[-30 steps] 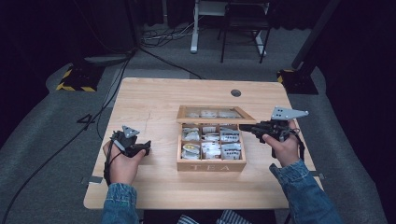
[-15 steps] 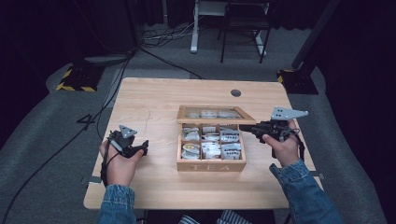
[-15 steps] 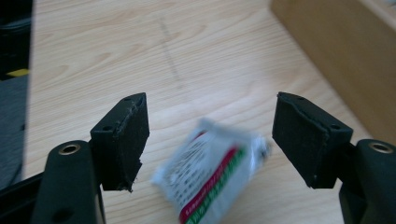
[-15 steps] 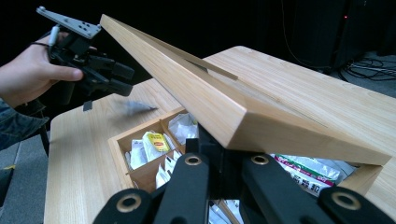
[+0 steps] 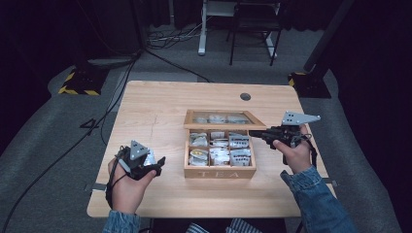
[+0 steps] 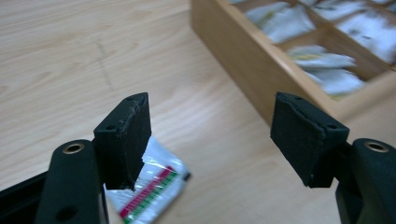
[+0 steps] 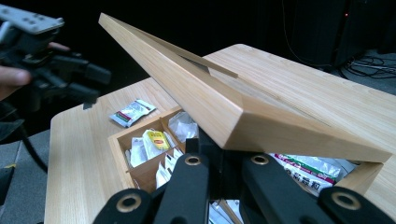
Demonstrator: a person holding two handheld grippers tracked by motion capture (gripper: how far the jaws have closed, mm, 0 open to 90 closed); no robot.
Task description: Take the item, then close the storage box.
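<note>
The right hand-held gripper (image 5: 257, 133) is closed on the edge of the lid (image 7: 196, 93) and holds the tea box (image 5: 219, 173) open. One sachet (image 6: 149, 189) lies on the counter (image 5: 160, 102) left of the box (probably taken out), under the left hand-held gripper (image 6: 212, 135), whose jaws stand wide and empty. Closing the lid remains.

A pale wooden table (image 5: 160, 107) sits mid-floor, lit from above while everything past it drops into darkness. There's a round cable hole (image 5: 245, 96) near its far edge. Grey carpet (image 5: 53, 160) spreads all around. Black cables (image 5: 121, 77) snake across it on the left, past a base with yellow-black hazard stripes (image 5: 77, 85). Far side: a white desk leg (image 5: 203, 29) and a dark chair (image 5: 255, 24).
</note>
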